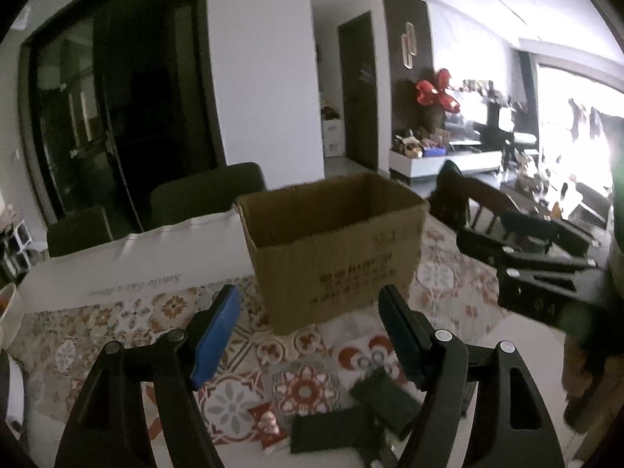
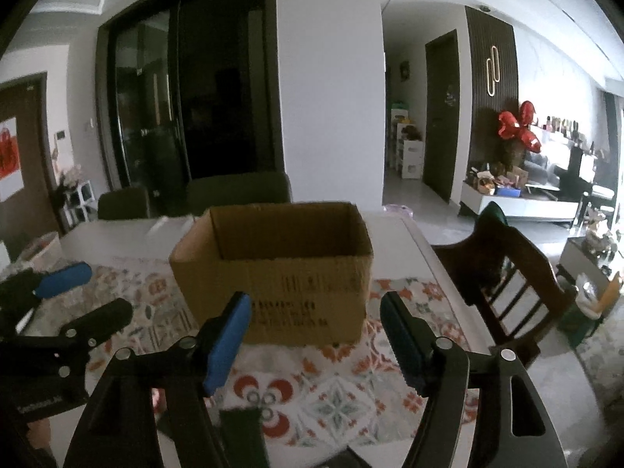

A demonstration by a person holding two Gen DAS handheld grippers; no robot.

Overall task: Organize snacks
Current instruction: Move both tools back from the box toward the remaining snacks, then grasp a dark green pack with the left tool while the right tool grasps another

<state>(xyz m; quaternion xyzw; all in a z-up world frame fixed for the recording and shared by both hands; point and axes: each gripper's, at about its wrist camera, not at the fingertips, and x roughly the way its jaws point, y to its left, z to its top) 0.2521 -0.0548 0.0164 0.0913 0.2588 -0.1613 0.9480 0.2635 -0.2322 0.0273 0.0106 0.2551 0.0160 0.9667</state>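
Both views are dim indoors, with daylight pouring in from the window at the right, which is blown out to white glare. The fisheye lens bends walls and darkens the corners. Slight motion blur softens the cardboard box and its print.

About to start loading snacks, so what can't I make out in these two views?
- Cardboard box floor: both views, hidden by its front wall.
- Dark packets: left view, dim, partly behind the left gripper; labels unreadable.
- Dark packet: right view, cut by the bottom edge near the right gripper.
- Box print: blurred.
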